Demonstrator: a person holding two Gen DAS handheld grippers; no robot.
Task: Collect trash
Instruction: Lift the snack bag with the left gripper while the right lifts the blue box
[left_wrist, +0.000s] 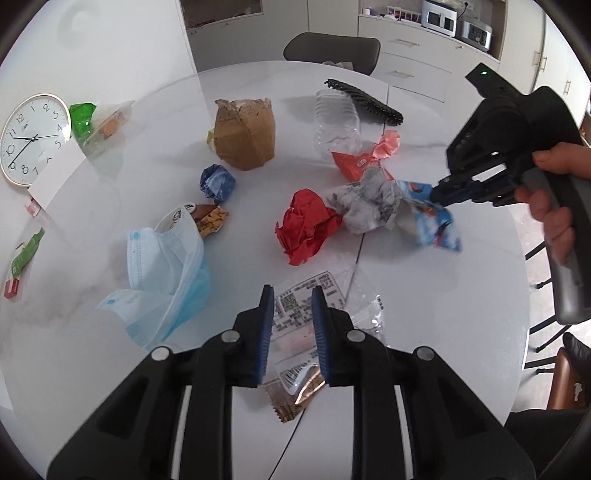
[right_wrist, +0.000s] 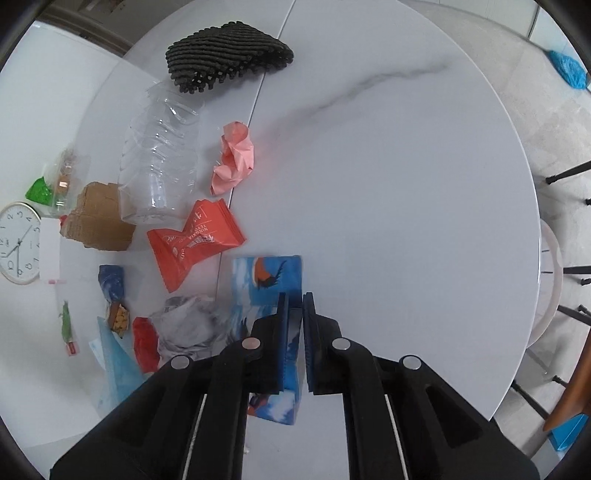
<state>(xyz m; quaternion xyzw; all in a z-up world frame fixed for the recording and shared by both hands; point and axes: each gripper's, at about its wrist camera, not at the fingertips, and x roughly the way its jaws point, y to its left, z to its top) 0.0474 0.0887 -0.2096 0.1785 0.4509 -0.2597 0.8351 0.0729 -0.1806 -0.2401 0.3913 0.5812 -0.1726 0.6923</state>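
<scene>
My right gripper (right_wrist: 294, 297) is shut on a blue snack wrapper (right_wrist: 267, 278) and holds it just above the white table (right_wrist: 388, 184); in the left wrist view the same gripper (left_wrist: 436, 195) pinches that wrapper (left_wrist: 437, 225) next to a grey crumpled paper (left_wrist: 369, 205). My left gripper (left_wrist: 293, 291) is open over a clear printed plastic wrapper (left_wrist: 314, 295), its jaws on either side of it. A red paper ball (left_wrist: 306, 229), an orange wrapper (left_wrist: 354, 162), a clear bottle (left_wrist: 336, 122) and a blue face mask (left_wrist: 166, 266) lie around.
A torn cardboard piece (left_wrist: 245, 134), a blue paper ball (left_wrist: 218, 182), a wall clock (left_wrist: 33, 138), a black mesh mat (right_wrist: 225, 55) and a pink crumpled paper (right_wrist: 234, 158) also lie on the table. A chair (left_wrist: 332, 50) stands at the far edge.
</scene>
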